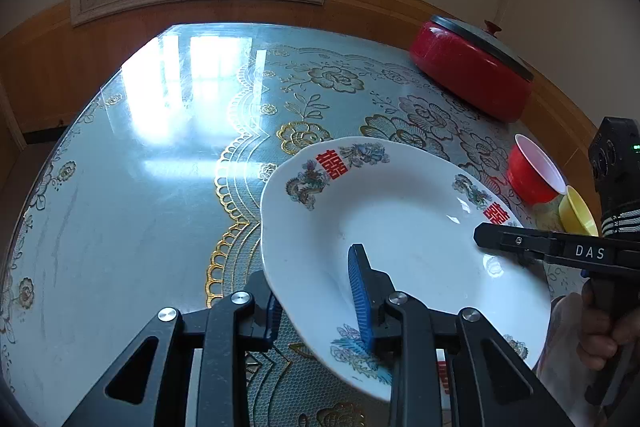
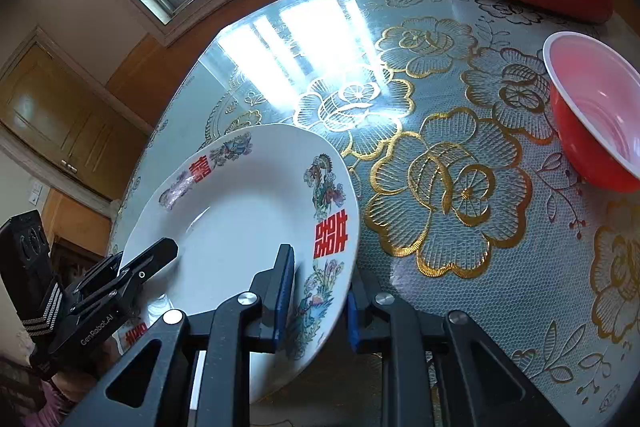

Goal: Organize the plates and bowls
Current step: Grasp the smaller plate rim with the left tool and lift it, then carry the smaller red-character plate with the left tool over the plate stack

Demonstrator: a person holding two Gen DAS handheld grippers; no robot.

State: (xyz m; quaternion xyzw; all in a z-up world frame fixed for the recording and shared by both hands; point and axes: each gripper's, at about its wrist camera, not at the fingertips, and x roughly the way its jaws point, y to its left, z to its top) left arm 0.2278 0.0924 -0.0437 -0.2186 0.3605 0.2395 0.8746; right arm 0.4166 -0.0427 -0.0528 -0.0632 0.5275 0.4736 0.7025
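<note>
The white plate (image 1: 400, 227), printed with red characters and dragons, is held above the table (image 1: 140, 167), tilted, by both grippers at once. Its near rim is clamped between the blue pads of the left gripper (image 1: 320, 311); its opposite rim is pinched by the right gripper (image 2: 318, 297), one finger inside the plate and one beneath. Beyond the plate, to its right, a yellow bowl (image 1: 576, 213) and a red bowl (image 1: 534, 171) are seen side by side. Farther behind the plate, a lidded red pot (image 1: 472, 71) is set.
</note>
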